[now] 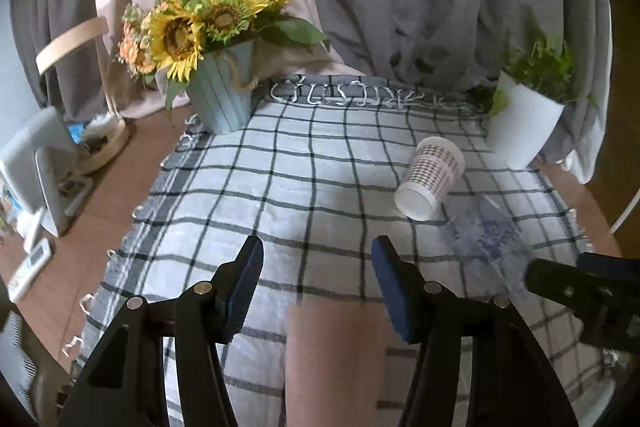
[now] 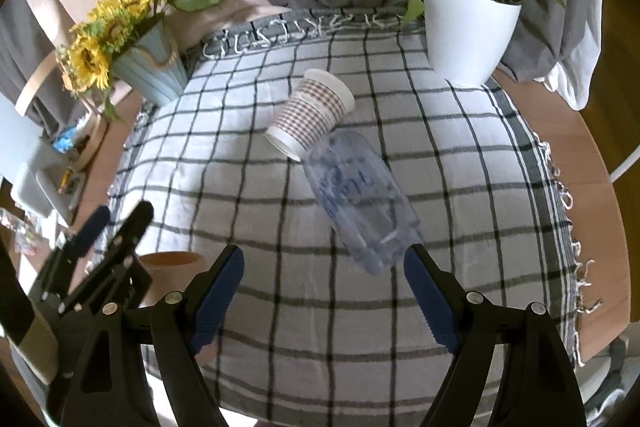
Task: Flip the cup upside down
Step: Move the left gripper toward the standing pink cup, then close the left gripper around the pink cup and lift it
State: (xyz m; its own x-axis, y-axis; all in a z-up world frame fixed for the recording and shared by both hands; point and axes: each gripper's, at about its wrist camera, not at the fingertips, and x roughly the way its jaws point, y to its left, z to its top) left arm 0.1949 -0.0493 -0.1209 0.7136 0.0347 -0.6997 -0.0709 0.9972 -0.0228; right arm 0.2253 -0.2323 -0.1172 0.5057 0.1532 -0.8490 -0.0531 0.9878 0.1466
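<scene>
A patterned paper cup (image 2: 310,115) lies on its side on the checked cloth (image 2: 240,167), its open mouth toward me; it also shows in the left wrist view (image 1: 430,177). A clear plastic cup with blue print (image 2: 360,199) lies on its side right below it, touching it, and appears blurred in the left wrist view (image 1: 486,233). My right gripper (image 2: 324,291) is open and empty, just short of the clear cup's near end. My left gripper (image 1: 318,291) is open and empty over the cloth, left of both cups. A tan cup (image 1: 332,359) stands just below its fingers.
A blue pot of sunflowers (image 1: 222,99) stands at the back left of the cloth and a white pot with a green plant (image 2: 466,35) at the back right. Grey curtains hang behind. Clutter and a white device (image 1: 40,167) sit on the wooden table at left.
</scene>
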